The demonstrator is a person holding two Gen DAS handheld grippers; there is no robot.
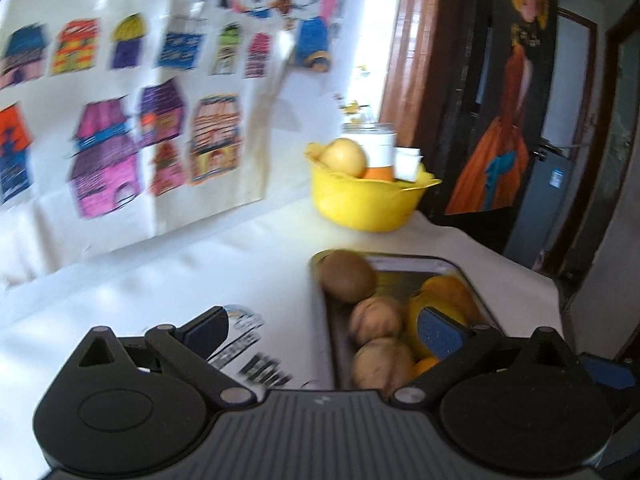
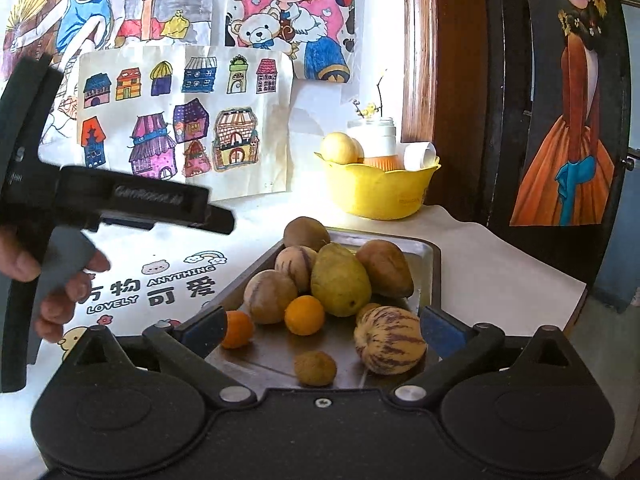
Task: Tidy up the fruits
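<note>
A metal tray (image 2: pixel 428 256) holds several fruits: a green pear (image 2: pixel 340 280), a brown pear (image 2: pixel 386 266), a kiwi (image 2: pixel 306 233), striped pepino melons (image 2: pixel 390 344), two small oranges (image 2: pixel 305 314) and a small brown fruit (image 2: pixel 315 368). My right gripper (image 2: pixel 324 330) is open and empty, its fingers either side of the tray's near end. The tray also shows in the left wrist view (image 1: pixel 416 262). My left gripper (image 1: pixel 326 334) is open and empty over the tray's left edge; it also shows at the left of the right wrist view (image 2: pixel 120 200).
A yellow bowl (image 2: pixel 378 190) at the back holds a pale round fruit (image 2: pixel 339 147), a white jar and a paper roll. The white tablecloth (image 2: pixel 500 264) has printed text. Children's drawings (image 2: pixel 180 120) cover the back wall. The table edge is at the right.
</note>
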